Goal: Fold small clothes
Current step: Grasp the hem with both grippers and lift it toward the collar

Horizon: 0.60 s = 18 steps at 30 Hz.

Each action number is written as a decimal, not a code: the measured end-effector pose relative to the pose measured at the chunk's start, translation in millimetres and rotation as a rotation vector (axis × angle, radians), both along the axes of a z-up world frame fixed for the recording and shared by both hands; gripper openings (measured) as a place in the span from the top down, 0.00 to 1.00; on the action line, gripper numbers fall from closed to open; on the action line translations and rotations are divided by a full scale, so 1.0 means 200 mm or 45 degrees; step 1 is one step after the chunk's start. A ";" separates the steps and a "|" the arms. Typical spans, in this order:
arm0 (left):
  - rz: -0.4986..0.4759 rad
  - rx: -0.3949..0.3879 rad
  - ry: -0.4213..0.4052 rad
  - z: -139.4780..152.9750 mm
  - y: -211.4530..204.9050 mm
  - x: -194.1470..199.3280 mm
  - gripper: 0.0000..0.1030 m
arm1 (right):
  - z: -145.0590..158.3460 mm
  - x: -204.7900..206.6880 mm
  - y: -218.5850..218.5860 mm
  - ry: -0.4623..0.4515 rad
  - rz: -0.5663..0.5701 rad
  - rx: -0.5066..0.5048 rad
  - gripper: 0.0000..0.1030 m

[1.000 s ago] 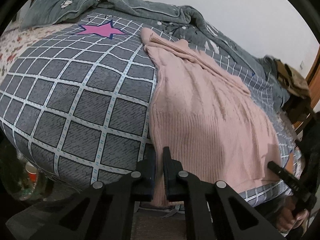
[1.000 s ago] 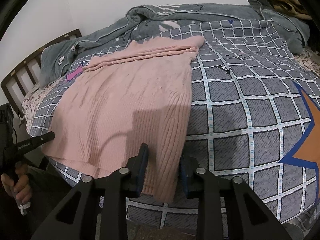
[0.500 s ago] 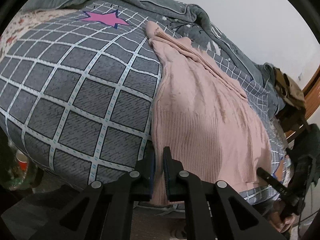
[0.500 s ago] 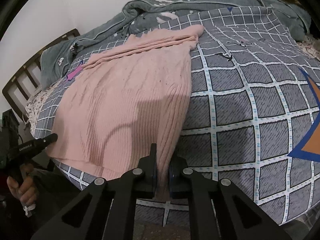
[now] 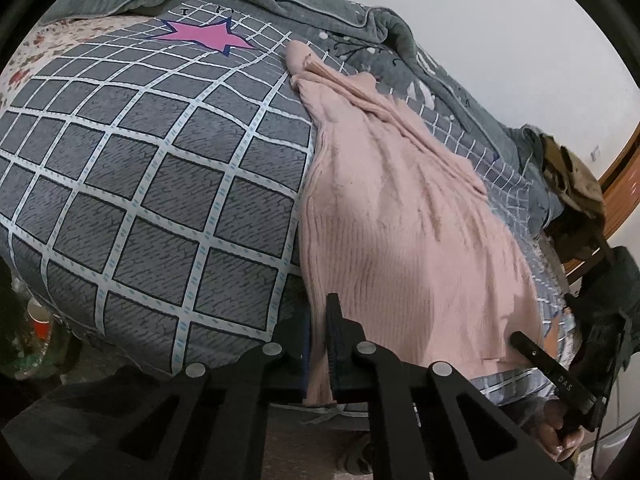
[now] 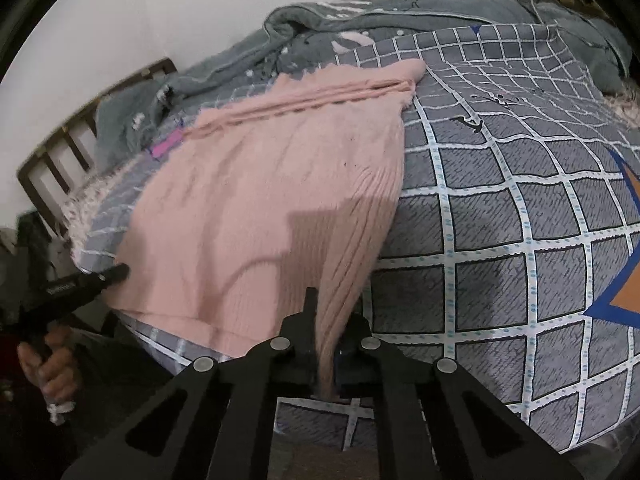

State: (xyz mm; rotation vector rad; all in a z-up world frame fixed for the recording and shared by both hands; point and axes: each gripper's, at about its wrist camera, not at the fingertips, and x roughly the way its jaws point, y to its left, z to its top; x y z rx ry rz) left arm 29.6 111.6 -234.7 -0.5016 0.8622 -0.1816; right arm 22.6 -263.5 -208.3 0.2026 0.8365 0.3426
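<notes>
A pink ribbed knit sweater point(image 5: 392, 240) lay spread on a bed, its hem hanging at the bed's near edge and its far end bunched into long soft folds toward the wall. The knit ran in fine lengthwise ribs, smooth in the middle and gathered into tighter pleats where it was pinched.

The left gripper point(image 5: 318, 344) was clamped on one near corner of the sweater's hem, its flat black jaws nearly together with a thin strip of knit pressed between them. The right gripper point(image 6: 326, 344) was clamped on the other near corner; its jaws had just been closing, and the fabric was drawn into a narrow pleated band running down between them.

Under the sweater lay a grey quilt point(image 5: 160, 184) with a white grid of squares, its surface slightly puffed. A pink star point(image 5: 204, 34) was printed near its far edge, and an orange star point(image 6: 628, 280) edged in blue toward its right side. A grey fleecy blanket point(image 6: 360, 20) was heaped in soft rolls along the wall. A dark slatted wooden headboard point(image 6: 60, 148) stood at the bed's left end in the right wrist view.
</notes>
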 end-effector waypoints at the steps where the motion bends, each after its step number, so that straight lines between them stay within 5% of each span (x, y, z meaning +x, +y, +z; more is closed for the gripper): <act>1: 0.005 -0.019 -0.006 0.01 0.01 -0.01 0.93 | 0.01 0.00 -0.02 -0.006 0.000 0.030 0.95; 9: 0.055 -0.220 -0.087 0.14 0.13 -0.05 0.93 | 0.14 -0.04 -0.16 -0.051 0.002 0.331 0.95; 18: 0.051 -0.233 -0.284 0.48 0.17 0.03 0.93 | 0.43 0.07 -0.18 -0.149 0.030 0.483 0.95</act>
